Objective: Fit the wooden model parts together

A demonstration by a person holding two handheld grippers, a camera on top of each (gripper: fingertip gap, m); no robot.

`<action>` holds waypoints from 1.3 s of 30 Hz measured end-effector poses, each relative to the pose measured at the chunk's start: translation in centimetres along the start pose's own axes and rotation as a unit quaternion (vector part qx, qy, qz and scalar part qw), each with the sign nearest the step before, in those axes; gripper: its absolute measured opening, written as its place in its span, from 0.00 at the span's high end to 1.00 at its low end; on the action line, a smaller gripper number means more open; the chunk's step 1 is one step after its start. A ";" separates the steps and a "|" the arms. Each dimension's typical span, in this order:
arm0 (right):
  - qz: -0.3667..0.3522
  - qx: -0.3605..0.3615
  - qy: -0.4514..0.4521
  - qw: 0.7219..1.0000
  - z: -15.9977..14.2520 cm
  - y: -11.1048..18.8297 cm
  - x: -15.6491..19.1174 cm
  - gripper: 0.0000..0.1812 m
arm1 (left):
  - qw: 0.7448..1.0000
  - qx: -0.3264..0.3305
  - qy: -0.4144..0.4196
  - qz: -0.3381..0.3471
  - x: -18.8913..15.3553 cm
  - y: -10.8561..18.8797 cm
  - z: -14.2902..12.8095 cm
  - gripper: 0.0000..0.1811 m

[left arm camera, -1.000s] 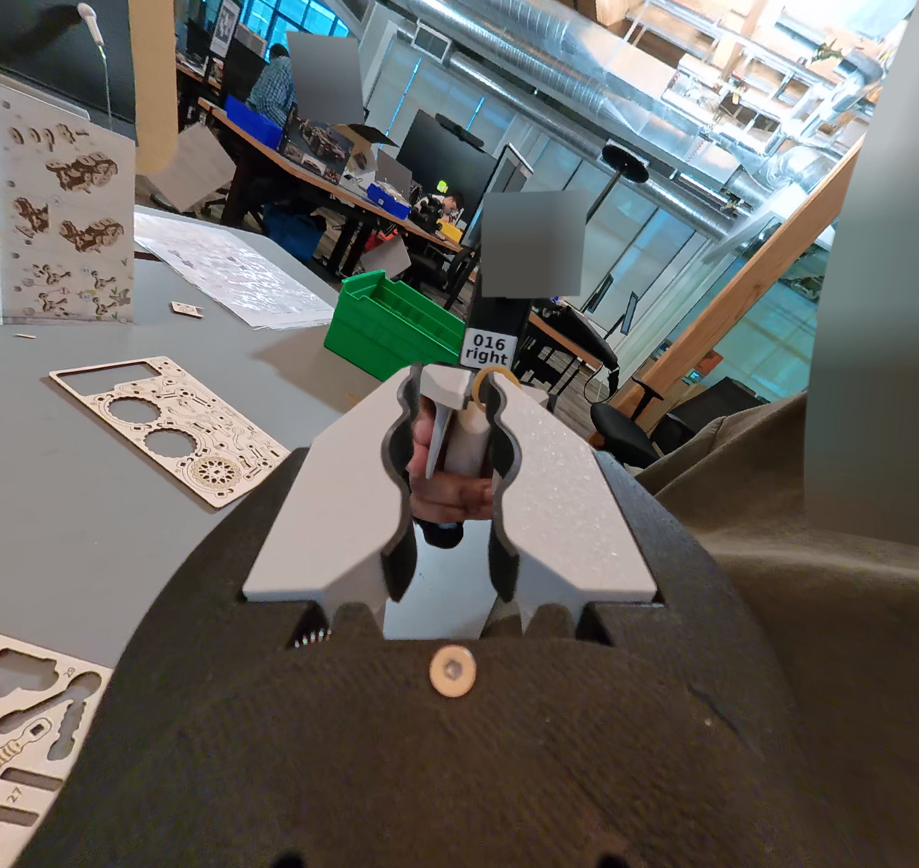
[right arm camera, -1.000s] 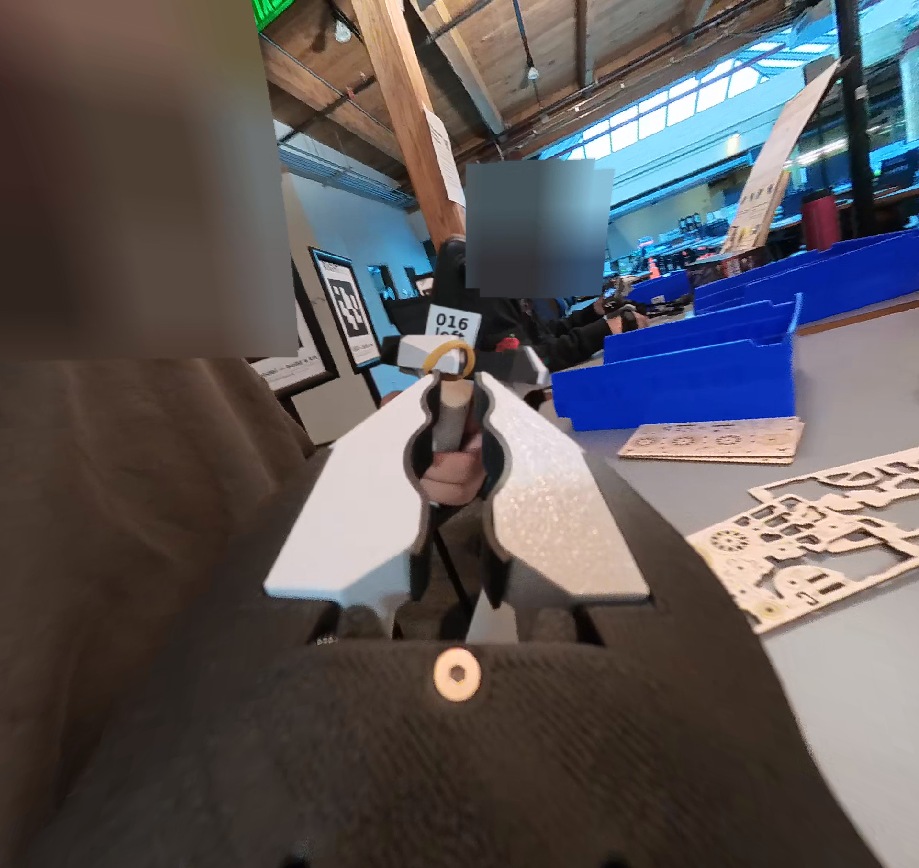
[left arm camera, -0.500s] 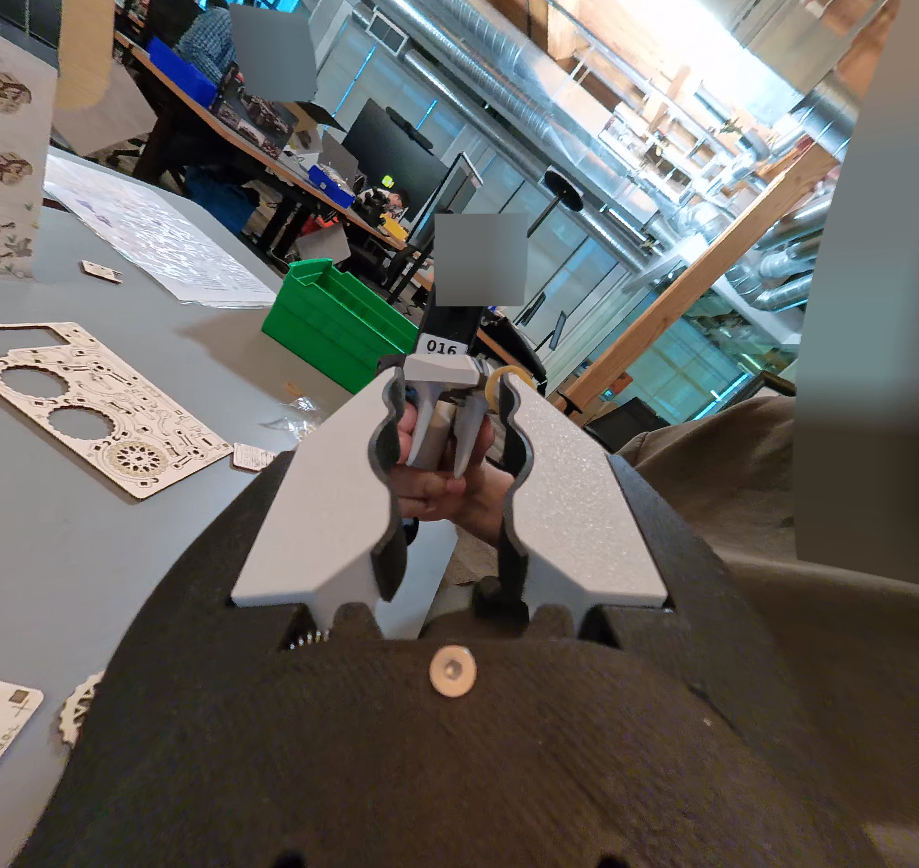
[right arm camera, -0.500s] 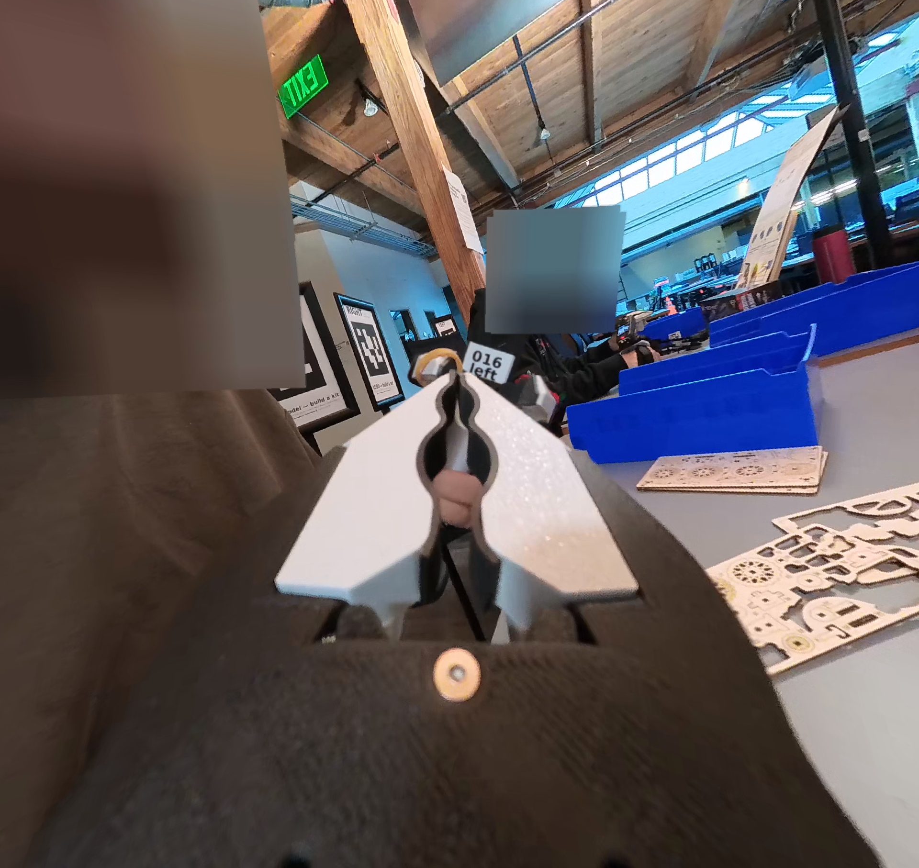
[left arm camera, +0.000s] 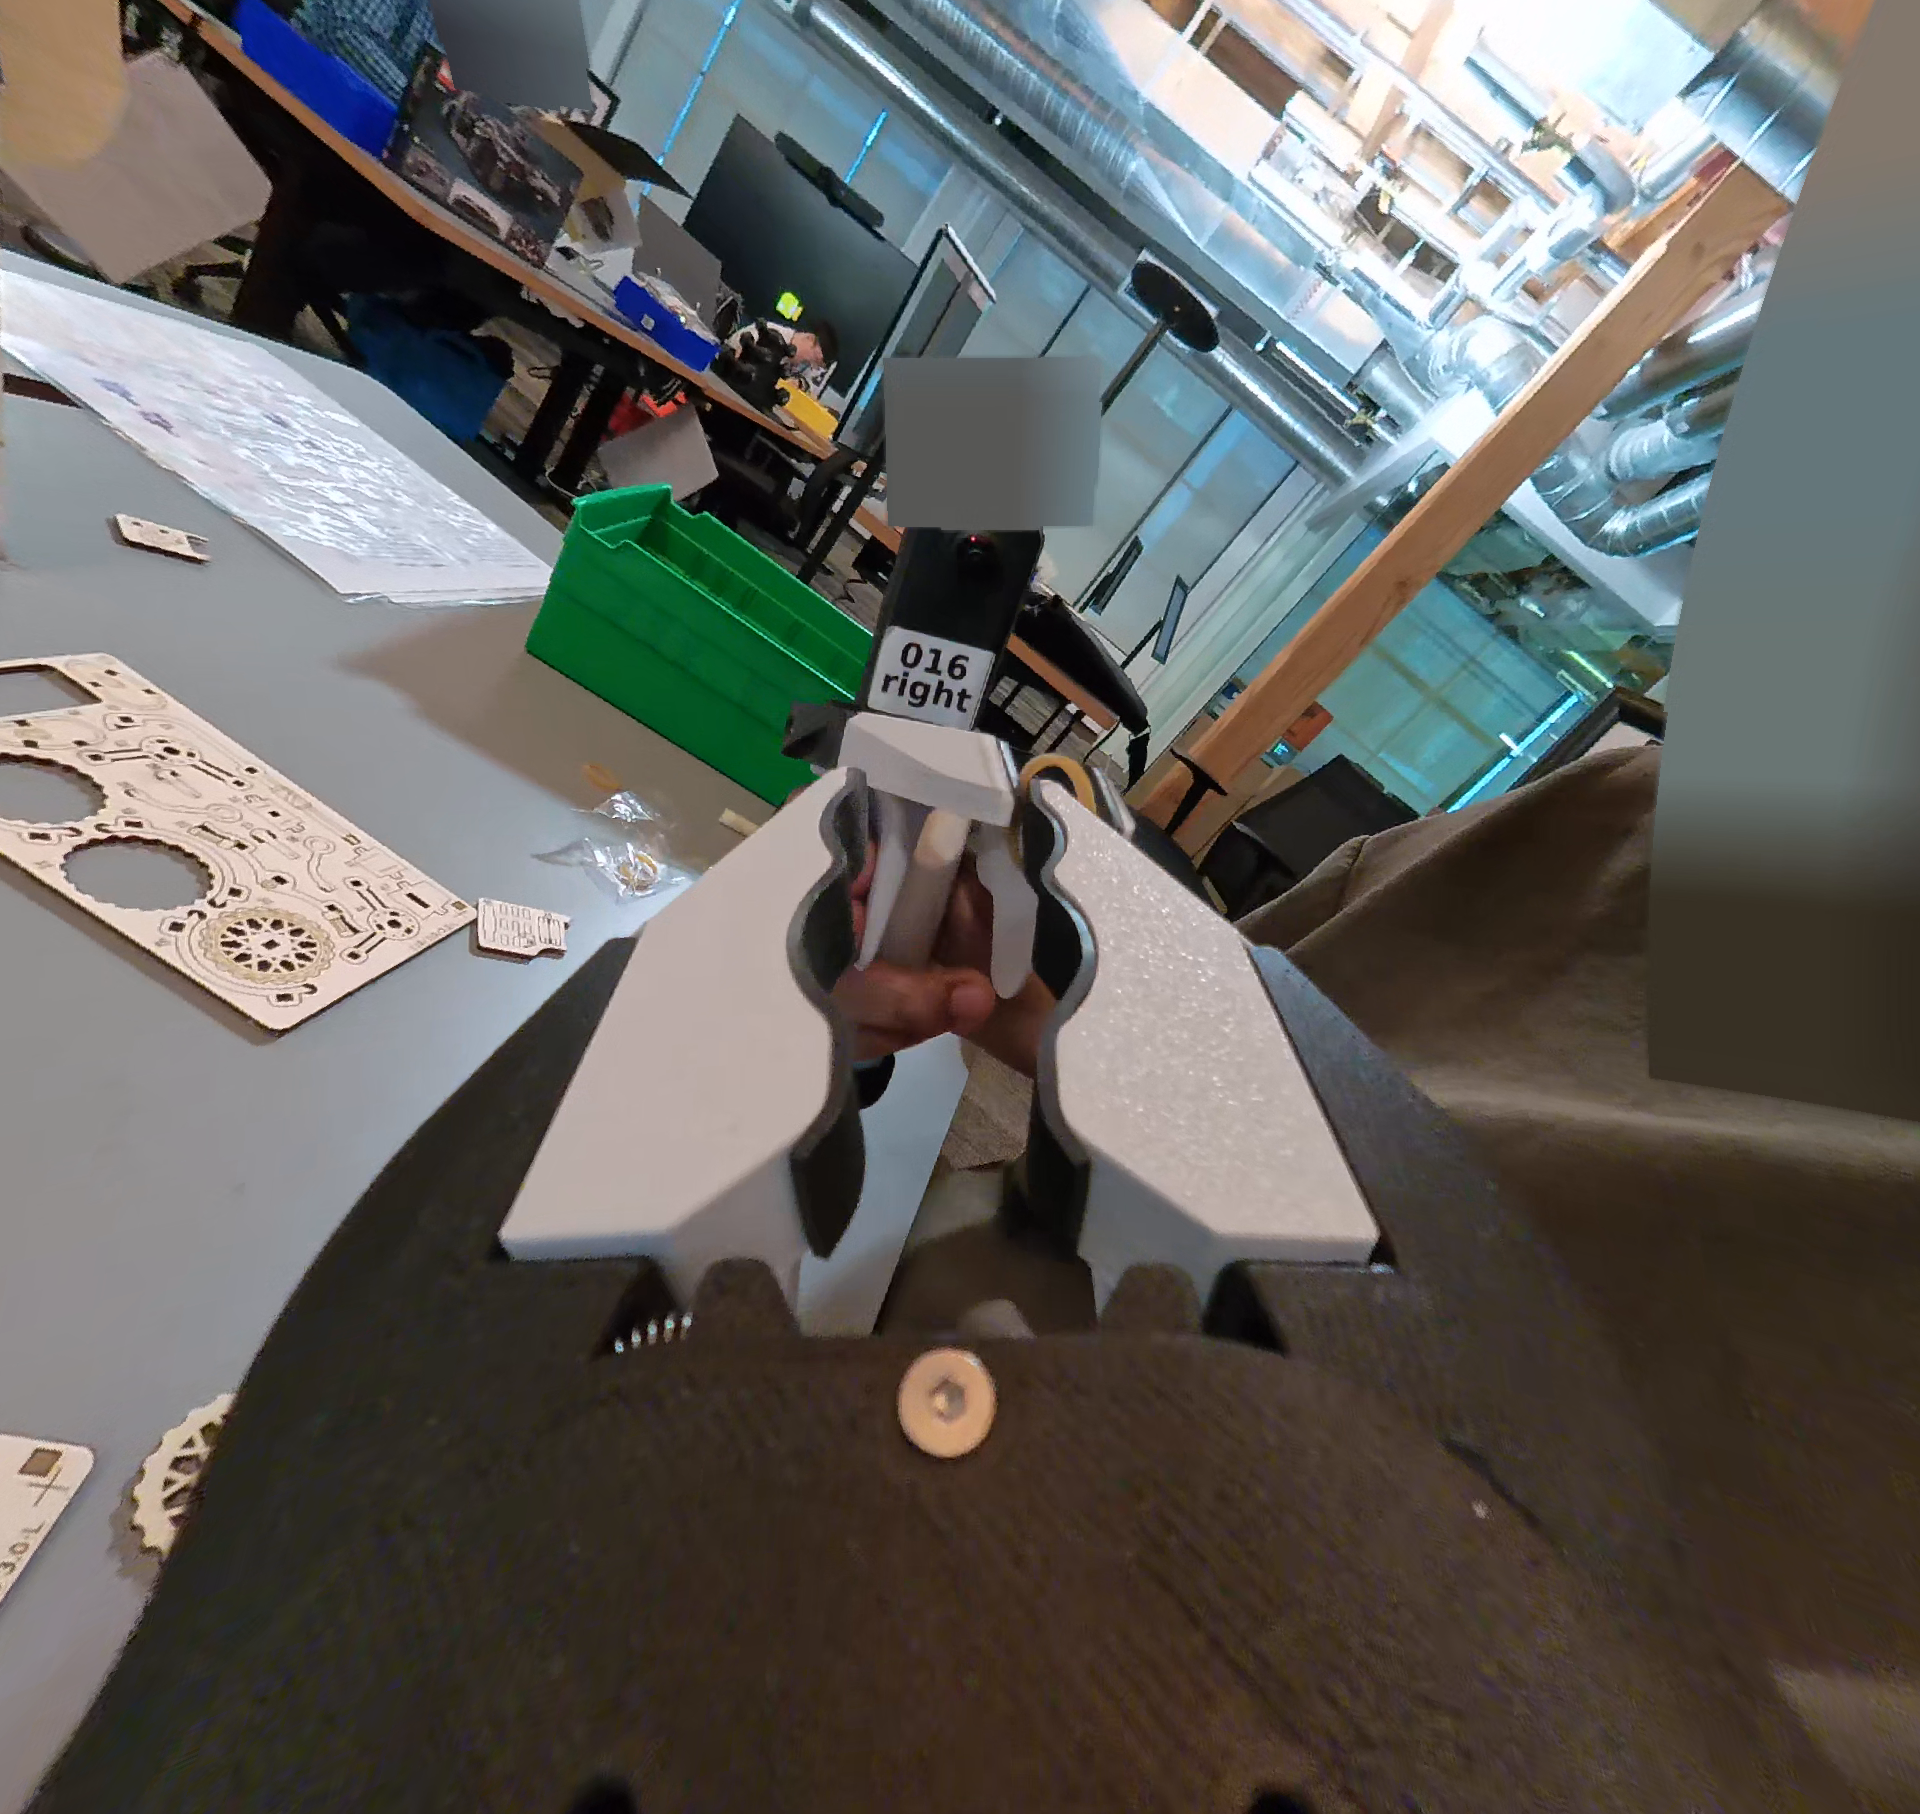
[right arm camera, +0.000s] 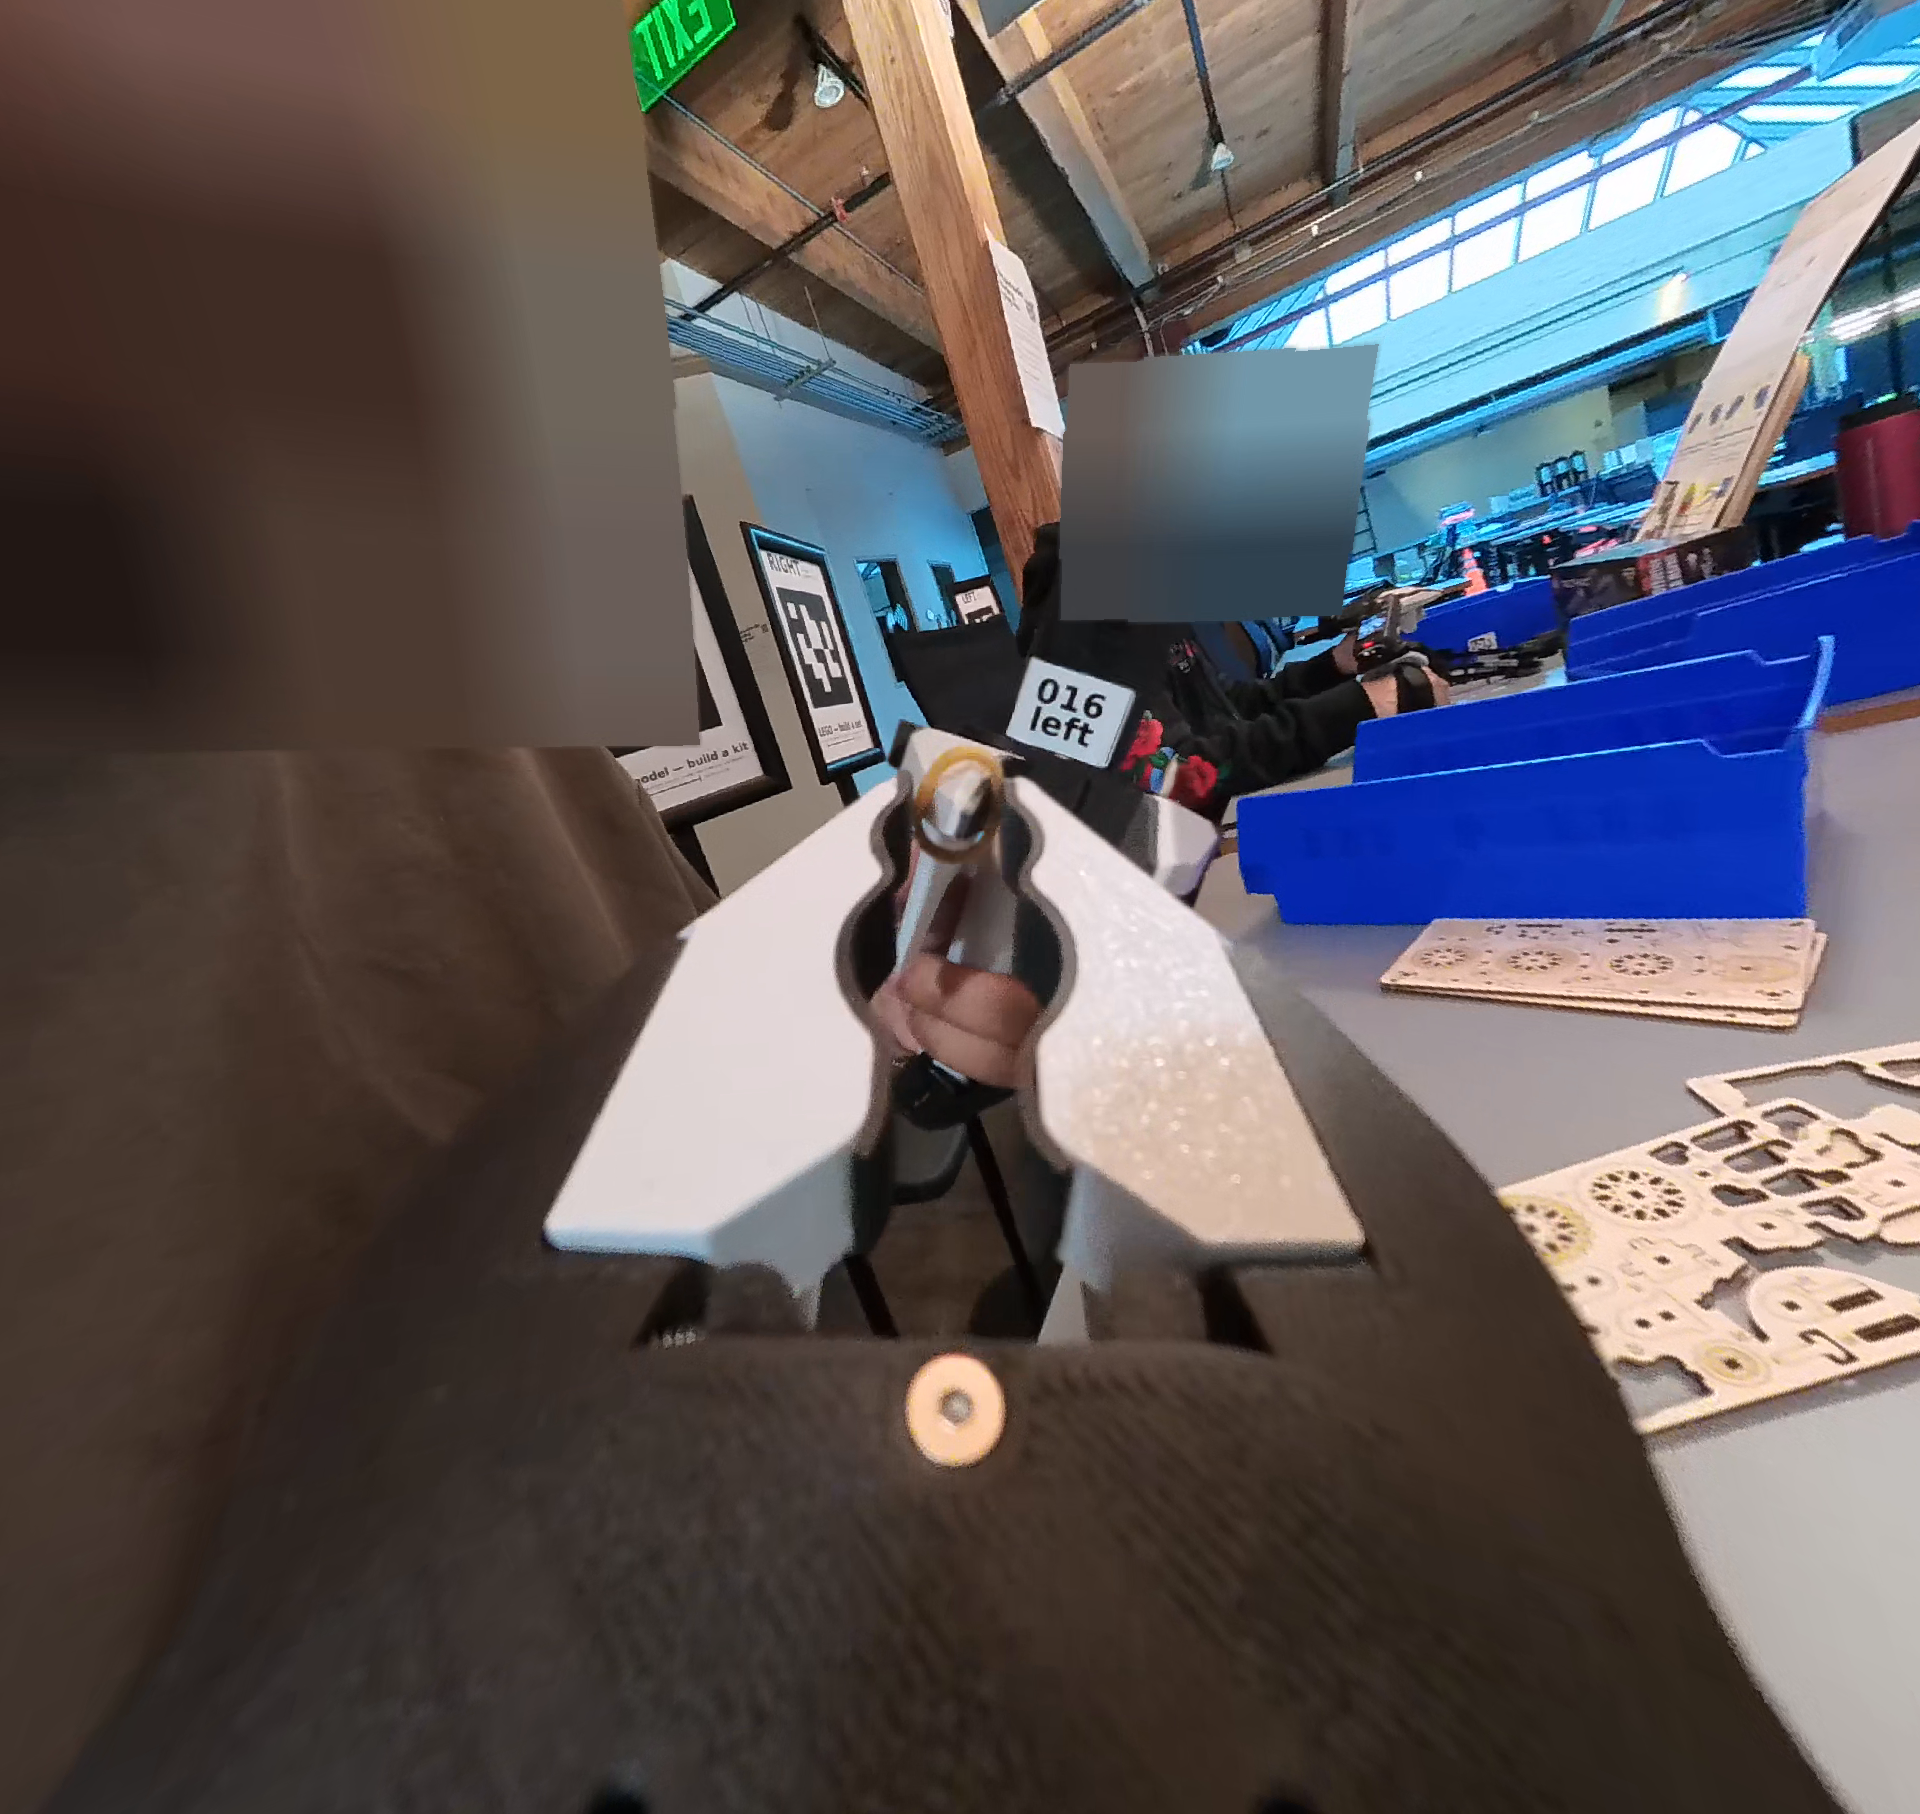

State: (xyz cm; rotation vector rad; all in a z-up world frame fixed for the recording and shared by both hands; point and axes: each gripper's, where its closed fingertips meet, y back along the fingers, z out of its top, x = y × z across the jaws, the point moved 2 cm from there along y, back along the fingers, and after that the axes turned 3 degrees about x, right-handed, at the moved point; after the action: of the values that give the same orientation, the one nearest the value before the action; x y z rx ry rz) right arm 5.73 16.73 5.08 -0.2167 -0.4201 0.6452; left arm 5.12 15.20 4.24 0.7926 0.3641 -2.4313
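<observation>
Both grippers are held in the air, facing each other tip to tip. My left gripper (left arm camera: 940, 808) is open, and the tips of my right gripper (left arm camera: 920, 772) reach in between its fingers. A small yellow ring (left arm camera: 1060, 765) sits at the tip of the left gripper's right finger. In the right wrist view my right gripper (right arm camera: 954, 808) has its jaws a narrow gap apart. The ring (right arm camera: 928, 834) shows in that gap, with a grey left-gripper finger behind it. I cannot tell whether the right jaws pinch the ring. A hand shows behind each gripper.
On the grey table lie a laser-cut wooden sheet (left arm camera: 208, 850), a small wooden piece (left arm camera: 523, 928), a clear bag (left arm camera: 618, 860), a paper sheet (left arm camera: 260, 455) and a green bin (left arm camera: 686, 663). The right wrist view shows more wooden sheets (right arm camera: 1745, 1245), a stack of them (right arm camera: 1600, 969) and blue bins (right arm camera: 1538, 819).
Half a second ago the right jaws were fully shut with the ring off to one side. Now they stand a little apart with the ring in the gap. The left gripper stays open.
</observation>
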 end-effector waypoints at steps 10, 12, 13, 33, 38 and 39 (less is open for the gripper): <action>-0.022 -0.021 0.012 0.999 1.5 1.3 -0.6 0.94 | 0.999 -0.027 0.018 -0.005 0.3 1.0 0.9 0.81; -0.042 -0.010 0.025 0.999 1.6 1.6 -1.0 0.93 | 0.999 -0.032 0.014 -0.010 0.1 1.2 1.1 0.81; -0.056 0.001 0.036 0.998 1.5 1.7 -1.3 0.92 | 0.999 -0.033 0.014 -0.015 0.0 1.3 1.2 0.81; -0.123 0.156 0.230 0.953 -0.2 1.2 -0.8 0.92 | 0.985 -0.004 0.149 -0.085 0.2 0.8 -0.2 1.00; -0.138 0.191 0.280 0.931 -0.4 1.2 -0.7 0.92 | 0.972 0.000 0.201 -0.123 0.2 0.8 -0.6 1.00; -0.141 0.200 0.289 0.925 -0.5 1.2 -0.7 0.92 | 0.969 0.001 0.210 -0.130 0.2 0.8 -0.7 1.00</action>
State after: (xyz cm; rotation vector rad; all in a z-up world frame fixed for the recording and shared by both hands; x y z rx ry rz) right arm 4.84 17.25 4.01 0.0492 0.2526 0.3455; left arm 5.77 14.79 3.49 1.3380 0.6615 -2.4856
